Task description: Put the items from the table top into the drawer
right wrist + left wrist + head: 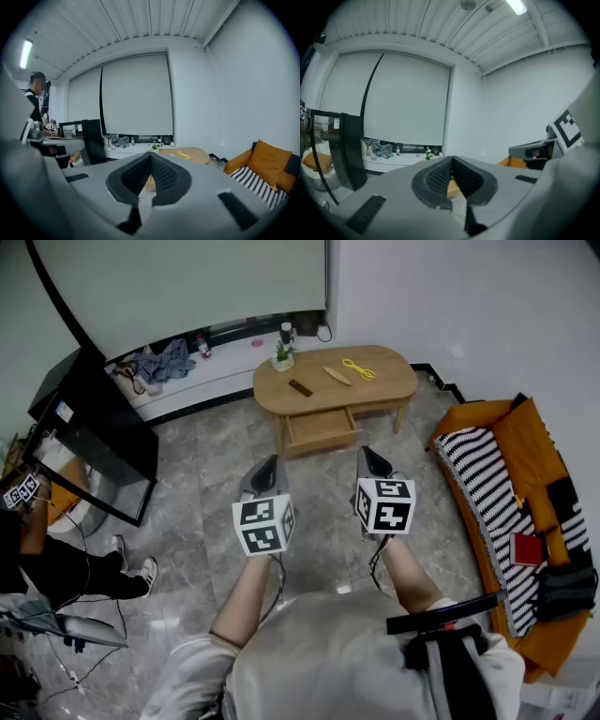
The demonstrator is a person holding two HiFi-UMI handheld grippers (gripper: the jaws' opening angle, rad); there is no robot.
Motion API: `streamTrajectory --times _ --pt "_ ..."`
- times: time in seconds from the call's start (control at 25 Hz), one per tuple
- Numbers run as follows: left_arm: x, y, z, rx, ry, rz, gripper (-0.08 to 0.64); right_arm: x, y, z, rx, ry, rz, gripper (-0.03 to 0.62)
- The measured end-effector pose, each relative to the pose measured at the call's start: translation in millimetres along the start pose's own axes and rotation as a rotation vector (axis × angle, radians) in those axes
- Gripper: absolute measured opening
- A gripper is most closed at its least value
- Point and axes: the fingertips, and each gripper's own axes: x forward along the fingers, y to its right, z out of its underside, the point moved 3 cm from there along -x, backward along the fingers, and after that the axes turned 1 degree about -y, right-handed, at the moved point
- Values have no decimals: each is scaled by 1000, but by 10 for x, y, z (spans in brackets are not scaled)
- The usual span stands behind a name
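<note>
i hold left gripper [271, 463] & right gripper [367, 454] both pinched closed w/ nothing in them, well short of the table [396, 382] at 12 o'clock, where yellow item [358, 369], wooden stick [337, 376] & dark bar [300, 387] lie behind the open drawer [323, 432].

My left gripper [271, 463] and right gripper [368, 456] are grey wedge-shaped shells. Each carries a white cube [263, 524] printed with black square markers and trails a thin dark cable [277, 579]. Up close, the pads [438, 177] are black with a fine dotted mesh, and black rectangular strips [239, 211] sit on the grey housings. I wear a pale grey short-sleeved shirt [319, 652], with a black strap [441, 613] over its right side.
</note>
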Motion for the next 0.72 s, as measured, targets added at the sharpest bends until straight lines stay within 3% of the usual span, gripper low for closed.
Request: streamTrajectory --times 0.72 --pt "10 -210 163 -40 -20 36 9 -6 -103 184 52 -16 52 -8"
